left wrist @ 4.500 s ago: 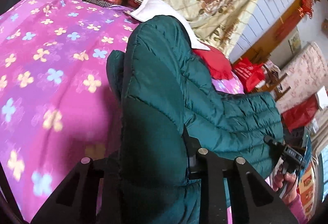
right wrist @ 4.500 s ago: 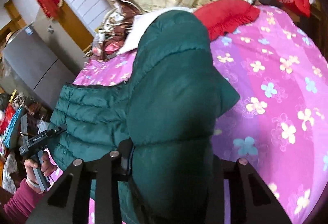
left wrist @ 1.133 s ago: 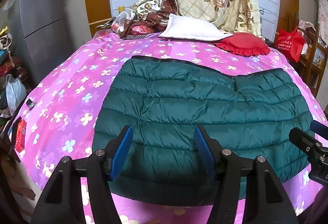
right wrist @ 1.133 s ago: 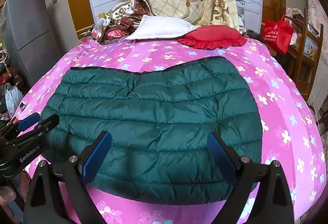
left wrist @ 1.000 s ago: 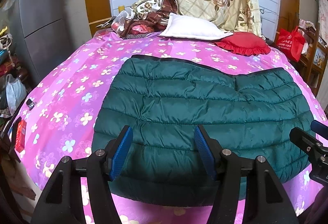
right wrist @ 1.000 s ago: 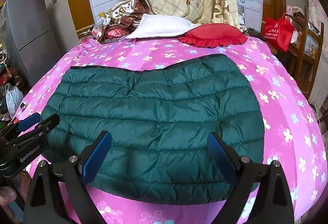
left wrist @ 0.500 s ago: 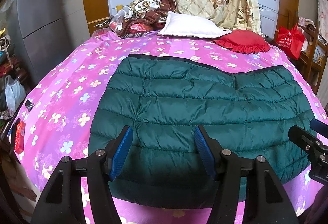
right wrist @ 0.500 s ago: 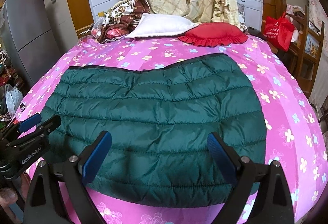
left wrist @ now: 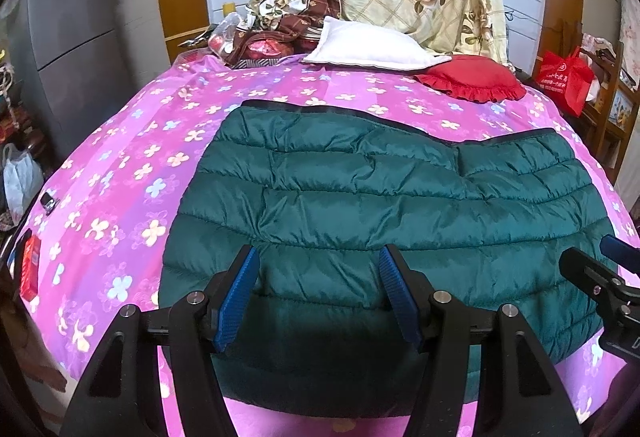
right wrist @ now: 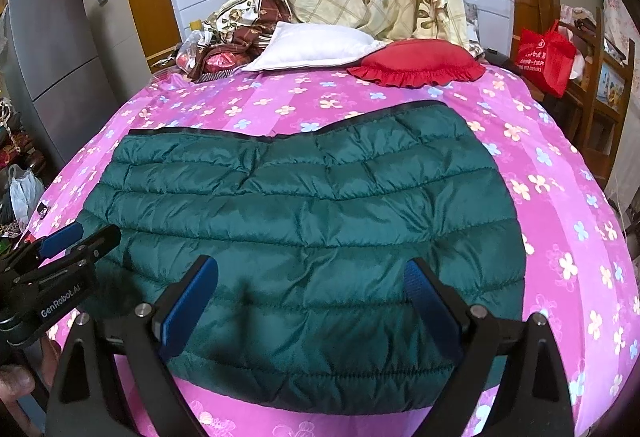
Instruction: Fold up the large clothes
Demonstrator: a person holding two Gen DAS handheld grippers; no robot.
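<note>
Lying folded on a pink floral bedspread [left wrist: 120, 173], green jacket [left wrist: 380, 205], left gripper [left wrist: 318, 291] and right gripper [right wrist: 310, 293] above its near edge, both spread, holding nothing.

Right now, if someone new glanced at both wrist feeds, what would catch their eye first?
First, the dark green quilted puffer jacket, folded into a wide block on the near half of the bright pink flowered bedspread. Both grippers, the left gripper and the right gripper, hang open above its near edge, holding nothing. Behind it, at the head of the bed, lie a white pillow and a red frilled cushion.
</note>
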